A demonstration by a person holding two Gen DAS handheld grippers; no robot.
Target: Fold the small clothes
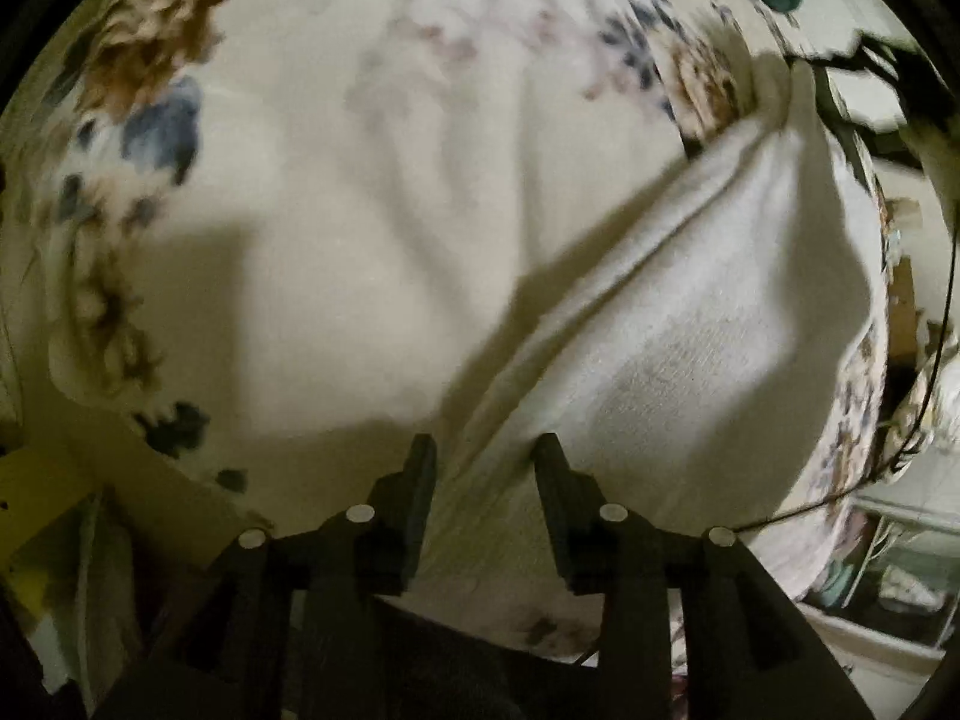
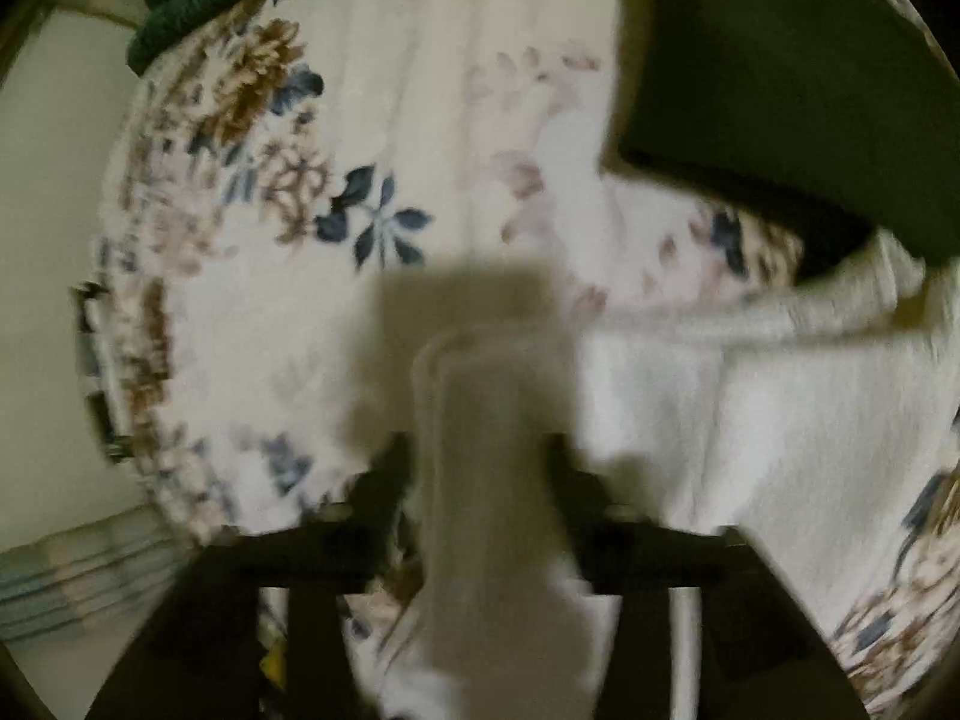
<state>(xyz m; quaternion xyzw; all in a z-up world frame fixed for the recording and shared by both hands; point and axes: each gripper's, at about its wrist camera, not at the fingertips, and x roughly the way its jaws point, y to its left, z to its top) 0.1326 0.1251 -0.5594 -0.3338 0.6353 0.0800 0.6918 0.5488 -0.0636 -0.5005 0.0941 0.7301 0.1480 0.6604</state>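
A small white garment (image 1: 690,330) lies on a floral bedsheet (image 1: 288,252), with a long fold running diagonally from upper right to lower left. My left gripper (image 1: 485,459) points down at the fold's lower end. Its fingers stand apart, the fold's edge lies between them and is not pinched. In the right wrist view the same white garment (image 2: 750,408) spreads to the right. A narrow folded strip of it (image 2: 492,420) runs between the fingers of my right gripper (image 2: 474,465). Those jaws stand wide and the picture is blurred.
A dark green cushion-like item (image 2: 780,90) lies at the upper right of the floral sheet (image 2: 288,300). A green quilted cloth (image 2: 198,6) sits at the top left. Beyond the bed's left edge is pale floor or wall (image 2: 54,240). Clutter and a thin cable (image 1: 936,360) show at the right.
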